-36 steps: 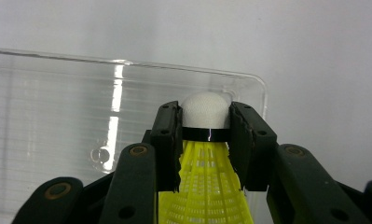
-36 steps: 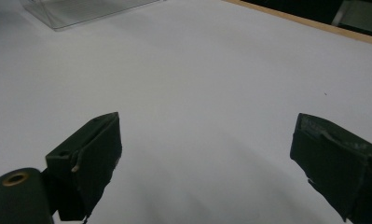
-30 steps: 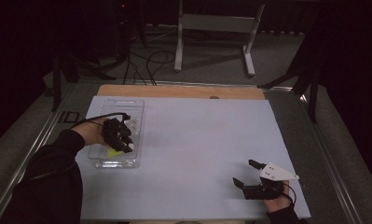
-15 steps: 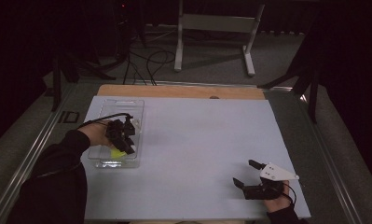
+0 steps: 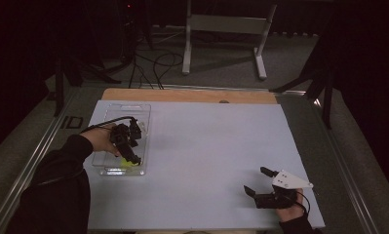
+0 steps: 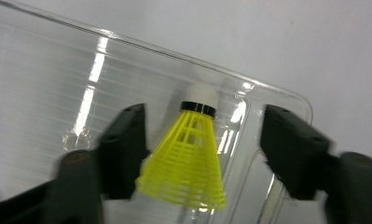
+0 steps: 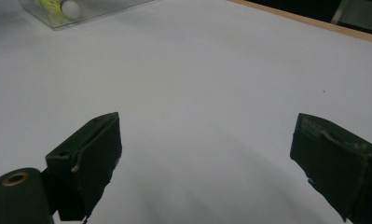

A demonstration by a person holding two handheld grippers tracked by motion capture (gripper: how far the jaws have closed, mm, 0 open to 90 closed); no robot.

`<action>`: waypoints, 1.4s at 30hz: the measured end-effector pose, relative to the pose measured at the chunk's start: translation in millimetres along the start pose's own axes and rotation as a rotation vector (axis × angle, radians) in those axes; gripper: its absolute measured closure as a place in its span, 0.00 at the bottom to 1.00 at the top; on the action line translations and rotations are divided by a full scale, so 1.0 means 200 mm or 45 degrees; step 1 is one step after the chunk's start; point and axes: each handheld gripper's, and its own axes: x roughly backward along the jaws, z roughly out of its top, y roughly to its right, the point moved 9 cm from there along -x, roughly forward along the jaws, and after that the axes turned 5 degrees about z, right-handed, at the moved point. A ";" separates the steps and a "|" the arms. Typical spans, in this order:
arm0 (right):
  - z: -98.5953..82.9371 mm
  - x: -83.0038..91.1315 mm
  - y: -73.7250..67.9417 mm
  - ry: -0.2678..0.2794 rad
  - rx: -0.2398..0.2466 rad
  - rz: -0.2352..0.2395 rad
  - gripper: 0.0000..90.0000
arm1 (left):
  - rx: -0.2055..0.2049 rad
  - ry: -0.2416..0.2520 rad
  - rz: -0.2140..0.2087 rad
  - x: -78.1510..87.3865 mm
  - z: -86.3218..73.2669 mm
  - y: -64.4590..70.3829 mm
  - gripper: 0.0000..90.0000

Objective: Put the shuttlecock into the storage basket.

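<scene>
A yellow plastic shuttlecock with a white cork tip lies on its side in a clear plastic tray. My left gripper hangs just above it, open, one jaw on each side of the skirt; the left jaw is very close to the skirt. From above, the left gripper is over the near end of the tray, with the shuttlecock beside its tips. My right gripper rests low at the table's near right, open and holding nothing. In its own view the right gripper faces bare white surface.
The white table sheet spreads wide between the two hands. A wooden strip runs along the far edge. The tray lies far off at the top left of the right gripper view. Stands and cables are on the floor beyond.
My left gripper has shifted slightly toward the near end of the tray, and the yellow shuttlecock now shows by its tips. The right gripper has stayed still.
</scene>
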 end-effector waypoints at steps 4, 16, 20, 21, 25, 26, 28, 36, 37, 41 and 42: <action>0.00 0.00 0.00 0.000 0.001 -0.001 0.10 | -0.001 0.029 -0.020 0.03 0.02 0.01 0.21; 0.00 0.00 0.00 0.000 0.007 0.000 0.10 | 0.032 0.134 -0.096 0.09 0.12 0.07 0.00; 0.00 0.00 0.00 0.005 0.001 -0.001 0.10 | 0.013 0.156 -0.088 0.10 0.15 0.08 0.00; 0.00 0.00 0.00 0.005 0.001 -0.001 0.10 | 0.009 0.144 -0.084 0.10 0.15 0.09 0.00; 0.00 0.00 0.00 0.004 0.002 0.000 0.10 | 0.004 0.143 -0.056 0.11 0.18 0.10 0.00; 0.00 0.00 0.00 0.004 0.002 0.000 0.10 | 0.004 0.143 -0.056 0.11 0.18 0.10 0.00; 0.00 0.00 0.00 0.005 0.002 -0.001 0.10 | 0.015 0.143 -0.060 0.11 0.20 0.10 0.00; 0.00 0.00 0.00 0.004 0.001 0.001 0.10 | 0.015 0.210 -0.025 0.12 0.30 0.11 0.00; 0.00 0.00 0.00 0.005 0.000 -0.001 0.10 | 0.015 0.227 -0.011 0.12 0.33 0.12 0.00; 0.00 0.00 0.00 0.004 0.003 0.002 0.10 | 0.012 0.251 -0.011 0.10 0.37 0.13 0.00; 0.00 0.00 0.00 0.004 0.003 0.002 0.10 | 0.015 0.257 -0.010 0.10 0.38 0.13 0.00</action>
